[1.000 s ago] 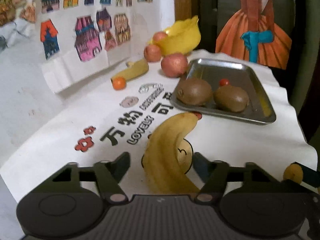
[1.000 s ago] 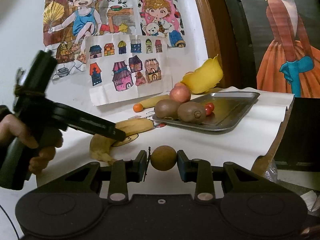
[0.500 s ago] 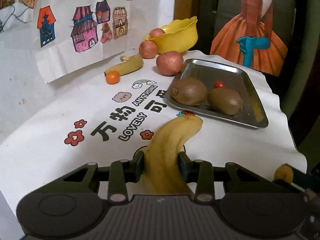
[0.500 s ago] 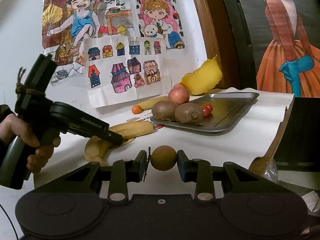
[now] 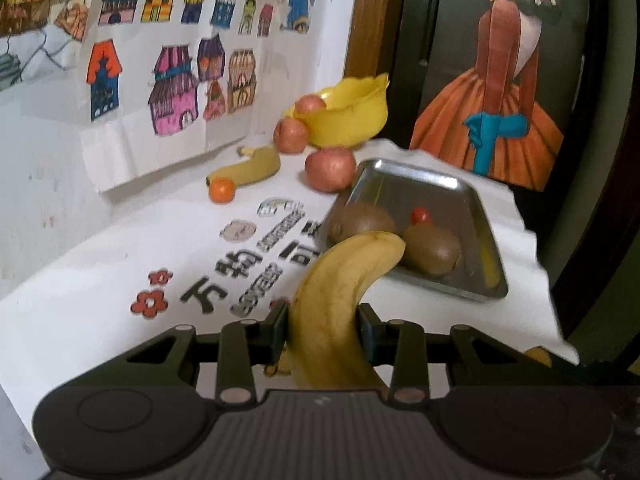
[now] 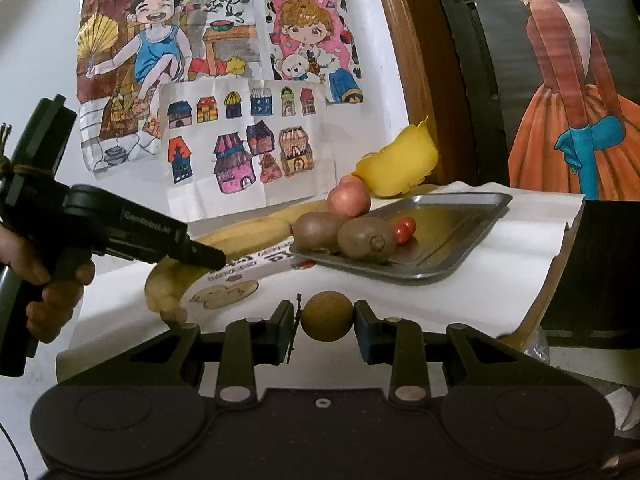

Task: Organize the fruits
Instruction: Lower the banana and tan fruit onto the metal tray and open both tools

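Banana (image 5: pixel 340 300) bottom end goes behind the left gripper (image 5: pixel 322 334) body, can't see it. Its tip covers part of 2 kiwis (image 5: pixel 430 250) in the tray (image 5: pixel 476 216). Tiny red fruit (image 5: pixel 420 214) behind them, too small to tell what kind. Left view is a bit blurry; words on the cloth (image 5: pixel 100 312) are hard to read. Small yellow thing (image 5: pixel 538 356) at the cloth's edge is mostly hidden. In right view, the hand (image 6: pixel 52 296) is cut off by the pic's left edge. Bowl (image 6: pixel 396 164) hides a fruit behind it. Pics on the wall (image 6: pixel 248 148) are cut off at top.
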The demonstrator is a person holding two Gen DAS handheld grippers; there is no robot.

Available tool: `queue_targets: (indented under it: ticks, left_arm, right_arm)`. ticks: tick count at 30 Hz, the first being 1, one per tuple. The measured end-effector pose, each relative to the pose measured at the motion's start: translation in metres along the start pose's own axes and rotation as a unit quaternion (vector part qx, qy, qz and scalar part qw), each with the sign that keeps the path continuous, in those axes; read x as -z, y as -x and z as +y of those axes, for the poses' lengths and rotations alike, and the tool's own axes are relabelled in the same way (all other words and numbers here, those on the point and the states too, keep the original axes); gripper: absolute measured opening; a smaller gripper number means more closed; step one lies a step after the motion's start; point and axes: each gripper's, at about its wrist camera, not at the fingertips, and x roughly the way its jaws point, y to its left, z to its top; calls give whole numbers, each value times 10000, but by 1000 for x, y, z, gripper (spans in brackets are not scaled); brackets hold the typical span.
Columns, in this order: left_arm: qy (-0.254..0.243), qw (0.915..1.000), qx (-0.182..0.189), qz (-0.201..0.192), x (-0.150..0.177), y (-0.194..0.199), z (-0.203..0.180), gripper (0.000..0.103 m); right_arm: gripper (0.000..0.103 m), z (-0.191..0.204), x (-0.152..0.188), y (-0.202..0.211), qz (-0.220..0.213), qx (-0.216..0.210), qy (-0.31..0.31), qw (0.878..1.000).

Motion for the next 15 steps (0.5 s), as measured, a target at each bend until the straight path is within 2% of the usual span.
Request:
queue_targets:
  ticks: [8, 15]
  left_arm:
    - [210, 9988, 233, -368, -44, -10, -10, 40]
    - [91, 9980, 405, -476, -83, -52, -38, 40]
  right_arm:
    - [36, -23, -31, -20, -144, 297, 231, 9992]
    - [36, -42, -47, -49, -61, 367, 427, 9984]
